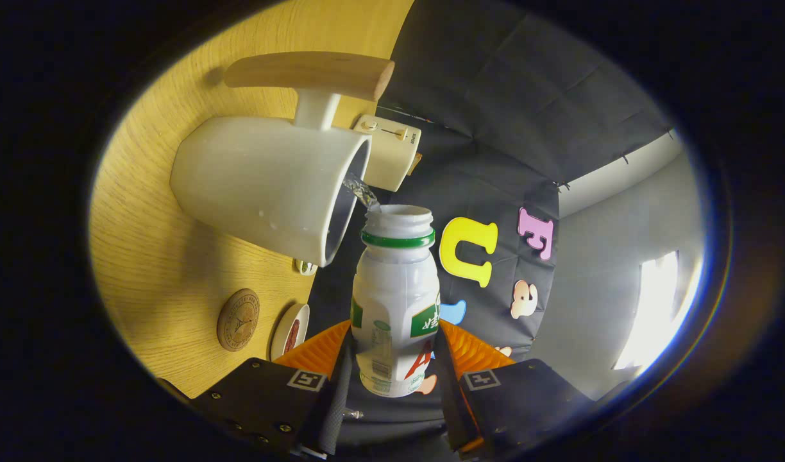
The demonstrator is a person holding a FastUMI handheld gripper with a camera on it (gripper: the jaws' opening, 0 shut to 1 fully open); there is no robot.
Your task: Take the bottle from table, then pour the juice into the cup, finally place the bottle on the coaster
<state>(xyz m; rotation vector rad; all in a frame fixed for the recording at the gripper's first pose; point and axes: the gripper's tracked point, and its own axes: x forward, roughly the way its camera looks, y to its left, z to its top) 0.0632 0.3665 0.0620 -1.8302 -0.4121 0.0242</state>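
A white plastic bottle point(396, 301) with a green neck ring and no cap sits between my two fingers, and my gripper point(392, 359) is shut on it. The whole view is rolled over, so the bottle is tipped on its side above the wooden table point(149, 256). A thin clear stream point(362, 190) runs from the bottle's mouth into the white cup point(270, 183), just beyond the bottle. The cup has a wooden handle point(312, 74). A round brown coaster point(238, 319) lies on the table beside my one finger, apart from the cup.
A small cream box with knobs point(389, 151) stands right behind the cup. A small white dish point(290, 330) lies next to the coaster. A tiny item point(306, 266) peeks from under the cup's rim. The black cloth wall closes the table's far side.
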